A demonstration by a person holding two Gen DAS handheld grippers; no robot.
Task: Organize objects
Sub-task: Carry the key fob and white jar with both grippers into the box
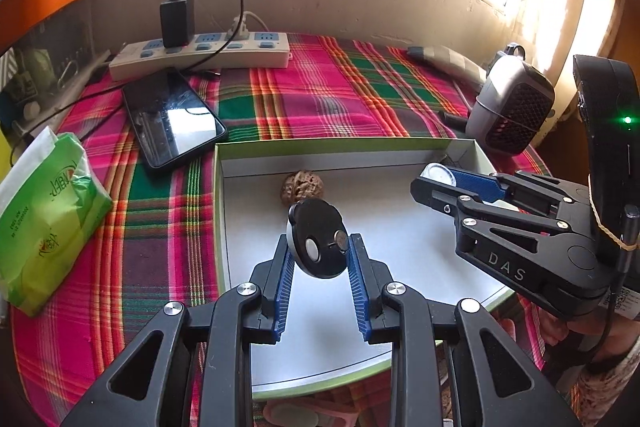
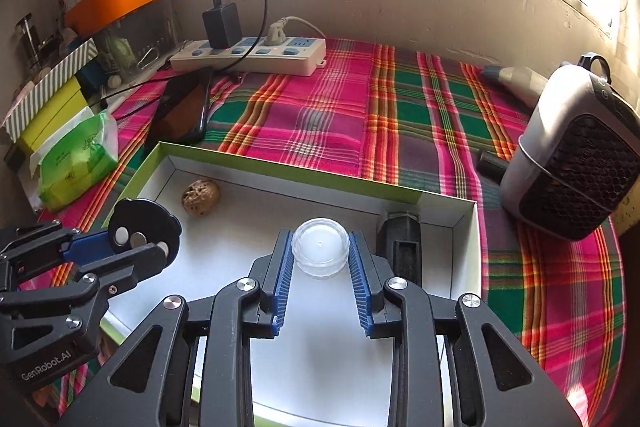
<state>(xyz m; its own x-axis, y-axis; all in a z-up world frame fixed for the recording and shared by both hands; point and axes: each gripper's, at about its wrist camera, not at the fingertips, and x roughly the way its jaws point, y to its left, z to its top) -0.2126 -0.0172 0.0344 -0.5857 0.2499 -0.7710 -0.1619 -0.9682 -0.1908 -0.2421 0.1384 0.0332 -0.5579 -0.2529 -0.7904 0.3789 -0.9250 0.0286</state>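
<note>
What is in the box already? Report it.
Partly filled: a walnut and a black block lie inside the box; disc and jar are held above it.

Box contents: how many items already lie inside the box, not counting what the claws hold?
2: a walnut near the far left corner of the box, and a black block by the right wall. The claws may hide more.

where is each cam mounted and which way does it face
Left wrist: on the left gripper, looking forward and down along its fingers, shut on a black disc over the box; the right gripper and a hand show.
Right wrist: on the right gripper, same tilt, shut on a clear jar; the left gripper shows.
Shared: box, walnut, power strip, phone, heater.
</note>
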